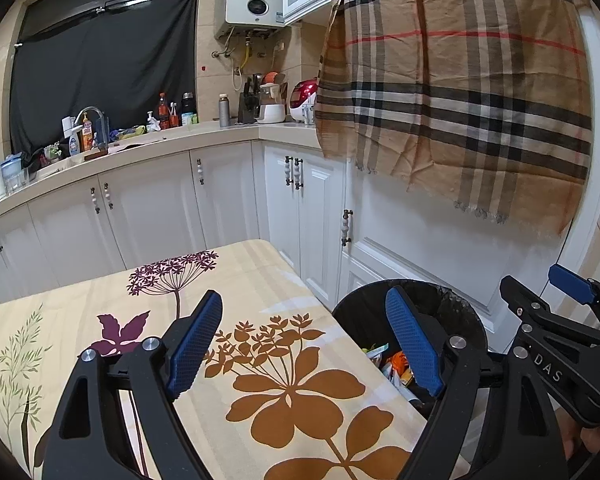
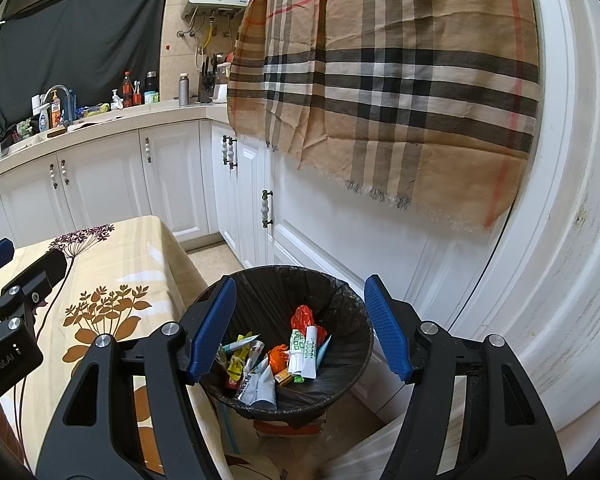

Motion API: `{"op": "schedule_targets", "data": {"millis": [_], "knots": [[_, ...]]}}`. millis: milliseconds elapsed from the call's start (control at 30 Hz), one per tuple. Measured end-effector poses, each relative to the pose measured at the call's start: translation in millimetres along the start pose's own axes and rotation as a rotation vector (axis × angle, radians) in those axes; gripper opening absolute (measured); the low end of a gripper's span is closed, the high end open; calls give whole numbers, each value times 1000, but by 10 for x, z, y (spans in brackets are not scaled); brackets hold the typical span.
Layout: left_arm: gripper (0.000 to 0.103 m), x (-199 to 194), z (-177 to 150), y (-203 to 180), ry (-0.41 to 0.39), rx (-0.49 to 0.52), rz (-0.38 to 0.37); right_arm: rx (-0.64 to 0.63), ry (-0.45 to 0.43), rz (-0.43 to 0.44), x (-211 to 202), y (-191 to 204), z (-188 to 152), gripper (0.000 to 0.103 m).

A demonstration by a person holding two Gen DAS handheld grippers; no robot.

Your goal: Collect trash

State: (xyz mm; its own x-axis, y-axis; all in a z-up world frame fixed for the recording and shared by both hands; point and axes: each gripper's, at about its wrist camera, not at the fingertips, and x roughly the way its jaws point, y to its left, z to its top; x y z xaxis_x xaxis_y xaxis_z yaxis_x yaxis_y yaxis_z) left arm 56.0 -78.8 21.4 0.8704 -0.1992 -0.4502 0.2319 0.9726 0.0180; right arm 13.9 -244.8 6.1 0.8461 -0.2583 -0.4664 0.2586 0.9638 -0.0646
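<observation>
Left hand-held gripper (image 1: 306, 344) wide open, empty | right hand-held gripper (image 2: 300, 330) part open, empty | trash (image 2: 278, 356) in bin (image 2: 356, 304) below-ahead of right | judged light, crumpled, slippery; pinch at folds.

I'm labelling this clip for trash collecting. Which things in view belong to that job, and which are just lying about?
Job:
bin
wrappers in it
left gripper, open, empty
right gripper, open, empty

Lying about:
tablecloth
plaid cloth
counter bottles
knife block

Open bin (image 2: 340, 300) mouth, tablecloth (image 2: 112, 272) edge just beside
</observation>
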Motion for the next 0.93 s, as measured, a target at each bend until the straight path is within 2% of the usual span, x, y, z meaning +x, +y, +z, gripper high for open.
{"op": "schedule_targets", "data": {"millis": [600,733,933], "knots": [[87,85,-23,-50,9,4,-24,-8,11,0,59,44,-50,65],[87,106,-20,-38,15,9,7,-8,11,1,56,45,-49,65],[87,184,-65,96,67,-14,29,-20,15,15,81,103,-55,65]]}}
